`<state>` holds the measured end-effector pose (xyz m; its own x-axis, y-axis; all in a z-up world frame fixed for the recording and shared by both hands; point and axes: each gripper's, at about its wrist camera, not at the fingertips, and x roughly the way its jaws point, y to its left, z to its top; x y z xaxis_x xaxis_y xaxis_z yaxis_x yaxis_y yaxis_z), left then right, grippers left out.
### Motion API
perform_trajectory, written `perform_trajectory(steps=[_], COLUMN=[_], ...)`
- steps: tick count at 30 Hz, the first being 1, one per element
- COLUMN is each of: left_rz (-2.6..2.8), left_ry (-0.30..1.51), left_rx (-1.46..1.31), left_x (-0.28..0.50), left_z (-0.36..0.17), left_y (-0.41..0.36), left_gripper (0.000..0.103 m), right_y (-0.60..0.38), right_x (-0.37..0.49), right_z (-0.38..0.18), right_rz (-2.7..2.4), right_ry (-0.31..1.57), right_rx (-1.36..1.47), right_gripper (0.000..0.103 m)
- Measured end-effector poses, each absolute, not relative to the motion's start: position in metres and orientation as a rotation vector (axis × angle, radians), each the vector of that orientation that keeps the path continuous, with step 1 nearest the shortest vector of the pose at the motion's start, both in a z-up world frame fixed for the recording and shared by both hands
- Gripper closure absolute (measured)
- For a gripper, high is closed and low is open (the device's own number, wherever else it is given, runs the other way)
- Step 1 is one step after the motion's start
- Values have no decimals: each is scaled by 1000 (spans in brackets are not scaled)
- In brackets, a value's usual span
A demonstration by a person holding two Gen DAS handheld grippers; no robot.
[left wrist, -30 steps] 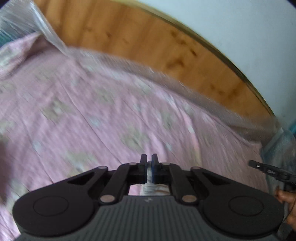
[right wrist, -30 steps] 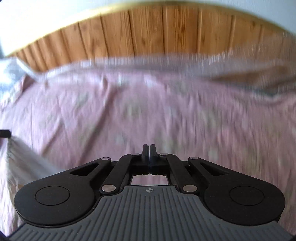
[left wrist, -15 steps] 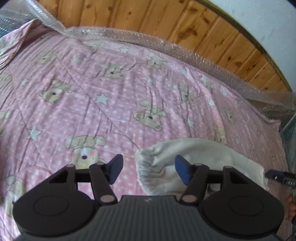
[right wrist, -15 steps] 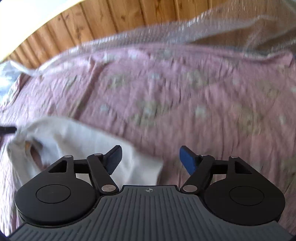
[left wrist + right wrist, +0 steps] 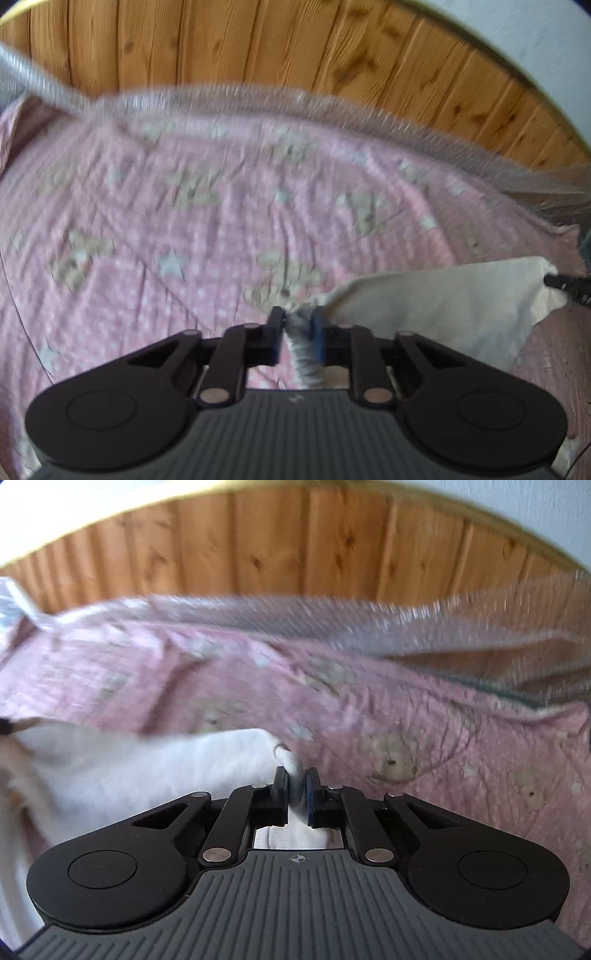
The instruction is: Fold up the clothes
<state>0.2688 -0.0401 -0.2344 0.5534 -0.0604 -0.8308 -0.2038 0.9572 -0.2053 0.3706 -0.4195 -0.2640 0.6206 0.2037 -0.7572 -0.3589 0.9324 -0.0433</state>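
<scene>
While both grippers pinch the white garment [image 5: 436,299], only the right wrist view shows its bunched corner [image 5: 290,762].

My left matte black two-finger gripper [image 5: 297,328]: two rounded black lobes, each stamped with a shallow circular recess, flank a grey ribbed central plate bearing a small pale mark at its top edge. Slotted black linkage arms run inward, pinned by round silver rivets. The fingers end in blue pads [image 5: 317,341].

My right matte black two-finger gripper [image 5: 296,794]: same build, with twin black lobes carrying circular recesses, a grey ribbed plate marked with a small crosshair, silver rivets at the linkage pivots and smaller silver pins near the fingers. A blue pad [image 5: 311,805] lines its right finger.
</scene>
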Motion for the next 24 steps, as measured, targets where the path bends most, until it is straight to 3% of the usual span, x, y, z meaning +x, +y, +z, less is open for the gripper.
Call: perform_trajectory(steps=[1, 2, 3, 4, 7, 11, 12, 13, 15, 17, 18, 24], left_rz=[99, 100, 91, 80, 11, -22, -22, -17, -19, -18, -25, -106], left_ry=[999, 998, 988, 975, 1010, 1060, 1041, 1021, 1025, 1020, 1022, 1114], left_rx=[-313, -347, -382, -415, -466, -465, -455, -434, -415, -404, -404, -451], left_x=[265, 257, 244, 230, 196, 179, 178, 179, 183, 182, 181, 171], left_z=[-235, -231, -226, -221, -223, -242, -244, -244, -246, -239, -235, -211], left_y=[-37, -33, -29, -26, -29, -48, -52, -57, -61, -59, -56, -23], left_gripper=[69, 61, 46, 41, 40, 42, 42, 52, 83, 84, 84, 84], right_y=[-420, -427, -433, -440, -476, -513, -513, -513, -514, -503, -494, -482], right_x=[373, 363, 354, 344, 287, 208, 194, 180, 152, 144, 145, 163], right_z=[-273, -272, -272, -271, -260, -256, -262, -269, -282, -283, -281, -227], right_rz=[301, 287, 274, 261, 216, 173, 173, 173, 172, 215, 248, 272], right_ry=[870, 880, 890, 899, 910, 938, 959, 979, 1020, 1041, 1046, 918], right_rx=[-190, -148, -105, -62, 122, 305, 306, 308, 311, 267, 232, 74], right_gripper=[86, 66, 52, 42, 29, 27, 30, 32, 37, 74, 101, 102])
